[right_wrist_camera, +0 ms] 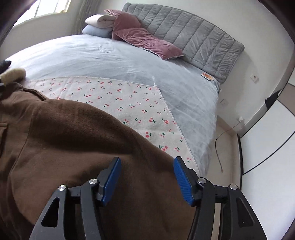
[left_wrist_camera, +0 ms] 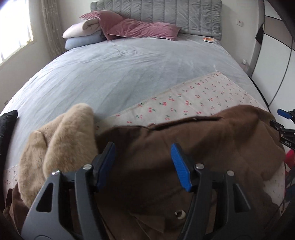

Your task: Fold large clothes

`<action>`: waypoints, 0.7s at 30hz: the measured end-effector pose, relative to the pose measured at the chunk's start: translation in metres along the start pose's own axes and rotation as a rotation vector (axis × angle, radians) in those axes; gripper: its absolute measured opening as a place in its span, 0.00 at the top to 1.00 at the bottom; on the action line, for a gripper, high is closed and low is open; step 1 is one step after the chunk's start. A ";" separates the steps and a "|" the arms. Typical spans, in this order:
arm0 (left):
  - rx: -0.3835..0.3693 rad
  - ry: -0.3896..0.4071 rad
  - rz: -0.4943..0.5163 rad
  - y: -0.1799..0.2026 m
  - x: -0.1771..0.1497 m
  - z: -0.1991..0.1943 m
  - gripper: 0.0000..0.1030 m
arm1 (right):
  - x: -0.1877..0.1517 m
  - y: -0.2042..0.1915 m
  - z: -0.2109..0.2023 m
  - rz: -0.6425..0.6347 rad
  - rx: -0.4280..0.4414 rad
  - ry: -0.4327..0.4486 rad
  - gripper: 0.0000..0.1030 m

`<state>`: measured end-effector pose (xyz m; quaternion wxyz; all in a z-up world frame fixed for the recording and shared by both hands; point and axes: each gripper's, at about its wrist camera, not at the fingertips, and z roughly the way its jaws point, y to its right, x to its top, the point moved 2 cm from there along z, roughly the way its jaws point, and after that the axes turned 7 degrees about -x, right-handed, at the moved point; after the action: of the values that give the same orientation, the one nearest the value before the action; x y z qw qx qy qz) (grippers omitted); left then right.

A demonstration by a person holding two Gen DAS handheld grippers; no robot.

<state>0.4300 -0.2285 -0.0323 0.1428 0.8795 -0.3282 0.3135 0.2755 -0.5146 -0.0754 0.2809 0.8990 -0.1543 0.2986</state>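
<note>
A wide bed [left_wrist_camera: 114,73] with a pale blue-grey cover fills the middle of both views. At its far end, top centre, a grey quilted headboard [left_wrist_camera: 166,13] leans on a white wall [right_wrist_camera: 258,61]. Two dusty-pink pillows [left_wrist_camera: 140,28] lie below it, with folded cream and blue bedding [left_wrist_camera: 81,35] stacked to their left. A bright window [left_wrist_camera: 12,31] in the upper left lets in daylight beside a pale curtain [left_wrist_camera: 51,29]. A cherry-print cloth [right_wrist_camera: 118,103] covers the bed's near part. At lower right, a thin cable [right_wrist_camera: 219,147], perhaps a charger lead, trails across the floor [right_wrist_camera: 228,157].

Pink pillows [left_wrist_camera: 142,28], grey headboard [right_wrist_camera: 193,39], cherry-print blanket [right_wrist_camera: 129,103].
</note>
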 end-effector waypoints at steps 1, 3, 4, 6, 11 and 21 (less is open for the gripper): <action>-0.026 -0.011 0.013 0.010 -0.008 -0.002 0.38 | -0.006 0.004 -0.006 0.013 0.020 -0.006 0.39; -0.067 -0.024 0.056 0.030 -0.025 -0.012 0.37 | -0.019 0.018 -0.016 0.007 0.069 -0.017 0.37; -0.080 -0.025 0.078 0.037 -0.034 -0.019 0.36 | -0.023 0.026 -0.017 -0.006 0.076 -0.028 0.36; -0.094 -0.018 0.121 0.051 -0.045 -0.029 0.31 | -0.026 0.047 -0.010 -0.035 0.059 -0.058 0.35; -0.151 -0.037 0.130 0.071 -0.049 -0.024 0.31 | -0.036 0.108 0.052 0.011 0.089 -0.212 0.35; -0.374 -0.033 0.121 0.148 -0.022 0.023 0.38 | -0.030 0.114 0.069 -0.053 -0.055 -0.227 1.00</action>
<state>0.3293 -0.3386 -0.0572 0.2792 0.8214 -0.4352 0.2409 0.2323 -0.6428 -0.0932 0.2939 0.9227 -0.1695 0.1832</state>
